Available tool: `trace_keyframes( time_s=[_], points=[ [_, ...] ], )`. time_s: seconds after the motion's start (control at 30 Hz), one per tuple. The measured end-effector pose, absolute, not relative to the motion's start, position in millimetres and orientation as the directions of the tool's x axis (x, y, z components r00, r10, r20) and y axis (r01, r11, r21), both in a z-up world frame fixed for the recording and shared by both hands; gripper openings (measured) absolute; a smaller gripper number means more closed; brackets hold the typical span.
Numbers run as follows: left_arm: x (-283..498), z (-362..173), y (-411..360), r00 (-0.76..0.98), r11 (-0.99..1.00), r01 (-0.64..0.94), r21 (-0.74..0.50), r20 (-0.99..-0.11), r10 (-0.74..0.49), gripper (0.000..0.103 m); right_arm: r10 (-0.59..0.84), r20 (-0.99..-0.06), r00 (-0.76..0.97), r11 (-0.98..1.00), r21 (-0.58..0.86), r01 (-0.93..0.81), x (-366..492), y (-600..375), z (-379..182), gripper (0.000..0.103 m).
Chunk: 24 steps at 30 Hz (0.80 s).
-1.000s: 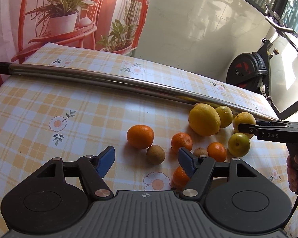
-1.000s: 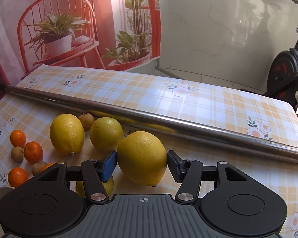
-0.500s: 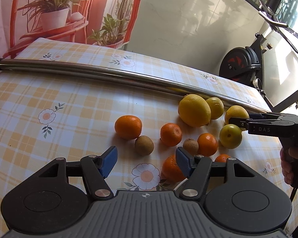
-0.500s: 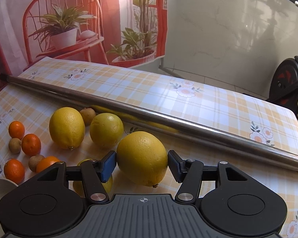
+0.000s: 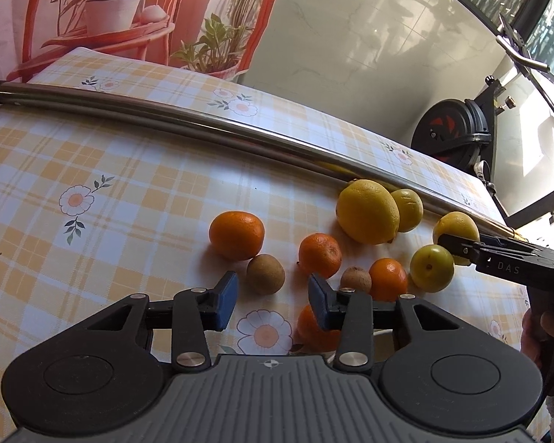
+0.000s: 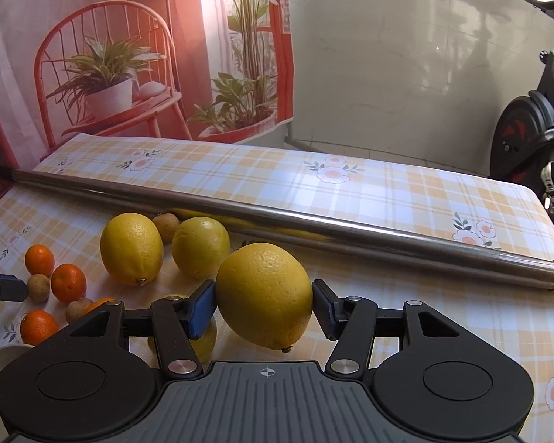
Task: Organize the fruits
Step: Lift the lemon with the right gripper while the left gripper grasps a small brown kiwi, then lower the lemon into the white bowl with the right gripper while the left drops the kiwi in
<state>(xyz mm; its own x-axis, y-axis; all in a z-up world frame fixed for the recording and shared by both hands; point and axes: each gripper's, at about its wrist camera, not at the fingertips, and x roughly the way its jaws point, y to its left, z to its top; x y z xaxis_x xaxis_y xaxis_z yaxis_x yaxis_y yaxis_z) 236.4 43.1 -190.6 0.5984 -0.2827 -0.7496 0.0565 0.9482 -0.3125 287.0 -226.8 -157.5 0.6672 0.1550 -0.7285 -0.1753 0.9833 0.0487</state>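
My right gripper (image 6: pixel 264 308) is shut on a big yellow lemon (image 6: pixel 264 295), its blue pads pressing both sides. Two more lemons (image 6: pixel 131 247) (image 6: pixel 200 246) lie behind it, and a yellow-green fruit (image 6: pixel 203 339) is half hidden by the left finger. My left gripper (image 5: pixel 273 301) is open and holds nothing; a brown kiwi (image 5: pixel 266 273) lies just beyond its tips. Oranges (image 5: pixel 237 235) (image 5: pixel 320 254) (image 5: pixel 387 278) and a second kiwi (image 5: pixel 355 280) lie scattered around it. The left wrist view also shows the right gripper (image 5: pixel 461 249) holding its lemon (image 5: pixel 456 229) at far right.
A long steel pipe (image 5: pixel 203 136) lies across the checked tablecloth (image 5: pixel 92 170) just behind the fruit. A white bowl rim (image 6: pixel 0 356) shows at the near left. An exercise bike (image 6: pixel 532 125) stands past the table's right end. A hand (image 5: pixel 543 336) grips the right tool.
The left gripper has moved closer to the fruit, bringing the kiwi in front of its open fingers. The right gripper has stayed shut on the lemon and shifted only slightly.
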Motion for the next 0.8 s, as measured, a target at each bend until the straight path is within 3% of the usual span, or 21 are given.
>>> trace_keyframes(
  time_s=[0.2, 0.33, 0.8],
  points=[
    [250, -197, 42, 0.59, 0.943, 0.028, -0.33, -0.756, -0.282, 0.039, 0.162, -0.708, 0.687, 0.986, 0.087, -0.143, 269, -233, -150, 0.052],
    [255, -204, 37, 0.59, 0.945, 0.024, -0.327, -0.758, -0.277, 0.026, 0.174, -0.695, 0.698, 0.985, 0.11, -0.136, 253, -234, -142, 0.052],
    [225, -190, 37, 0.628, 0.958, 0.082, -0.275, -0.732, -0.264, 0.026, 0.227, -0.67, 0.707, 0.974, 0.138, -0.182, 196, -208, -121, 0.052]
  ],
)
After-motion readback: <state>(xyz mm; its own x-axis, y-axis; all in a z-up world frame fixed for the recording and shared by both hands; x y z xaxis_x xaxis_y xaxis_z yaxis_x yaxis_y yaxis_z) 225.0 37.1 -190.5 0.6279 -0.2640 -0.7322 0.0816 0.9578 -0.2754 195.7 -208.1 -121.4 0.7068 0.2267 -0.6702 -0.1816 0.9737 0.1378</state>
